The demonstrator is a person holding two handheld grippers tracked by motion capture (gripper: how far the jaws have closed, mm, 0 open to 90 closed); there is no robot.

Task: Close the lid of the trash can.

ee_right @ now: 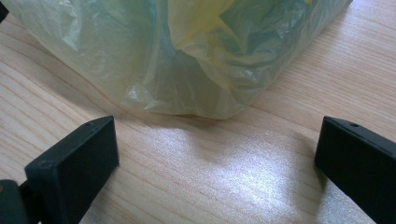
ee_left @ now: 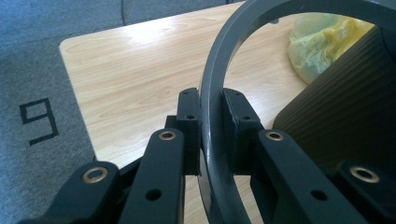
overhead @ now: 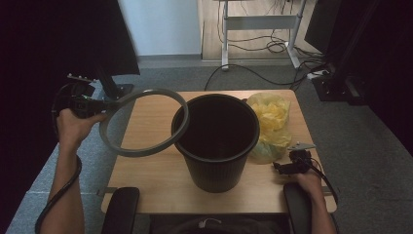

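A grey plastic ring hangs tilted in the air left of a black ribbed bin, its far side overlapping the bin's rim. My left gripper is shut on the ring's left edge; in the left gripper view both pads clamp the ring's band. A yellow plastic bag lies crumpled on the table behind and to the right of the bin. My right gripper rests on the table near the bag, open, with its jaws wide apart and bare wood between them; the bag lies just ahead of it.
The wooden table has bare room at its left and front. Two black armrest pads sit at its near edge. Grey carpet surrounds it, with a desk frame and cables beyond.
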